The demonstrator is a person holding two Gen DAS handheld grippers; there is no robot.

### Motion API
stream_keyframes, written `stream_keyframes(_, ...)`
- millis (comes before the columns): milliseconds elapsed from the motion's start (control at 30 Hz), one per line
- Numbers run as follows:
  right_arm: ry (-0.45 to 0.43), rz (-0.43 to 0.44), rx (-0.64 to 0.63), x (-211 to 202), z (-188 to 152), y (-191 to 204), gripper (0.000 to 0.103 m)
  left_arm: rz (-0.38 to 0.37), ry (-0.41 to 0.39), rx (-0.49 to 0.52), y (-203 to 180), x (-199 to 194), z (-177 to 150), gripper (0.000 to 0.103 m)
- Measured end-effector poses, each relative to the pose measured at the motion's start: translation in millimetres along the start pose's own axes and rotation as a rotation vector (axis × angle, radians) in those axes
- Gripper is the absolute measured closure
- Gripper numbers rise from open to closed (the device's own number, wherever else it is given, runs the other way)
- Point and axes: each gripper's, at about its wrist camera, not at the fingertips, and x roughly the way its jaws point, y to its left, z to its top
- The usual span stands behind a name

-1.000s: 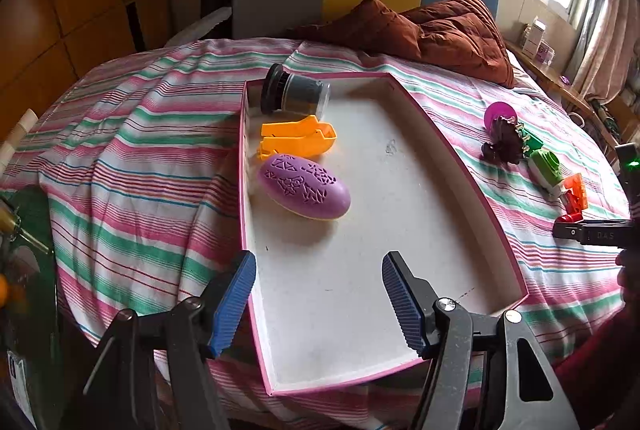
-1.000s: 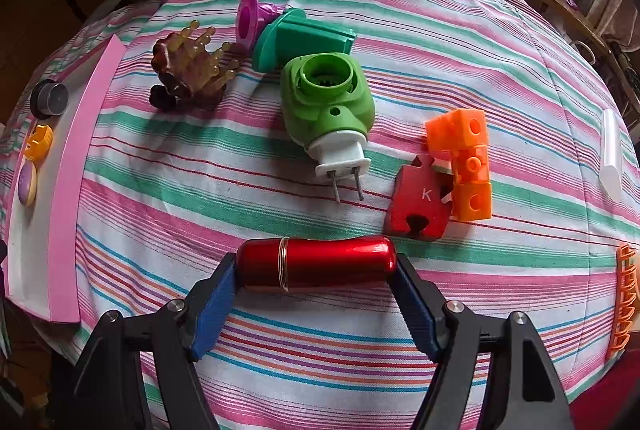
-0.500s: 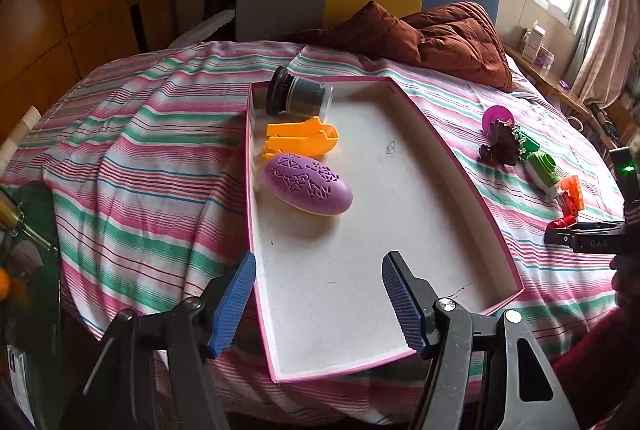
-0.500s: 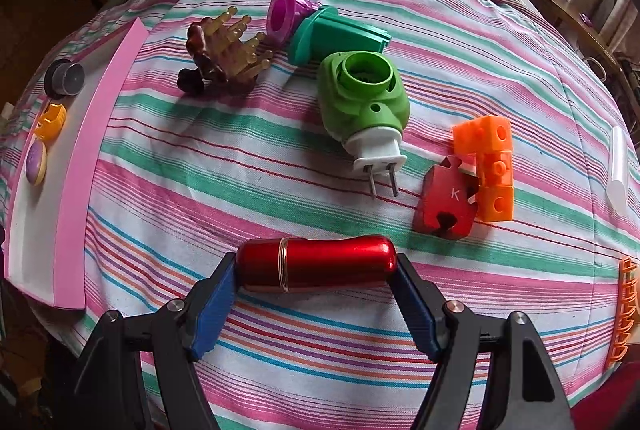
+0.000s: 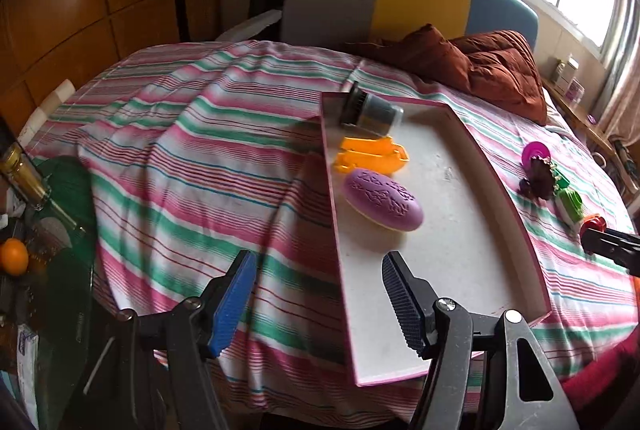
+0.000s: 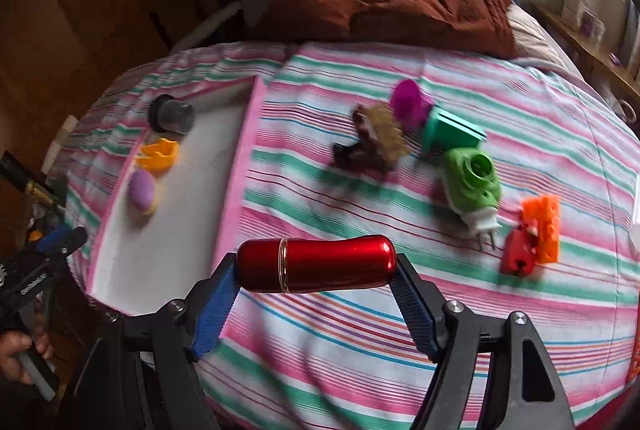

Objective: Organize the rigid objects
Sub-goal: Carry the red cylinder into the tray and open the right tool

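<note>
Only the right wrist view shows the right gripper (image 6: 316, 284) clamping a red cylinder (image 6: 316, 264); the left gripper (image 5: 318, 294) hangs half-open and empty.

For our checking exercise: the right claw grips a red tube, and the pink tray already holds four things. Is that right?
Not quite. The right claw does grip the red tube, but the left wrist view shows the pink tray holding three things: a jar, an orange clip and a purple oval.

Motion blur smears the brown claw clip (image 6: 374, 144) and orange blocks (image 6: 542, 230)
</note>
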Motion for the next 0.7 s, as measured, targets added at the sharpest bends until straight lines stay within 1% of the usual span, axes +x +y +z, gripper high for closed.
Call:
stream_keyframes(67,-0.010,0.054,-0.069,19.4,10.5,27.3,0.027,0.010,-0.003,-0.012,5.6,-1.1,0.6,0.037)
stream_keyframes(100,-0.008,0.080,-0.100,20.8,11.5,42.4,0.027,0.011,-0.004,-0.016,7.8,-1.4,1.3,0.037)
stream_keyframes(200,0.020,0.133,-0.173,46.1,18.2,84.4,0.027,0.018,-0.011,-0.030,13.9,-3.4,2.2,0.037)
stream_keyframes(300,0.062,0.161,-0.229,76.4,18.9,118.7,0.027,0.023,-0.010,-0.042,18.7,-3.7,2.5,0.037)
stream_keyframes(367,0.112,0.164,-0.236,99.6,19.2,135.9,0.027,0.025,-0.012,-0.051,22.3,-4.2,2.4,0.037)
stream_keyframes(467,0.170,0.157,-0.229,129.8,22.5,151.8,0.027,0.030,-0.009,-0.061,28.1,-3.1,2.3,0.037)
stream_keyframes(567,0.179,0.145,-0.216,141.0,24.5,162.3,0.027,0.032,-0.002,-0.074,33.3,-1.0,1.4,0.037)
stream_keyframes(700,0.183,0.210,-0.162,150.6,34.2,163.9,0.026,0.034,-0.004,-0.091,38.3,-1.2,1.1,0.037)
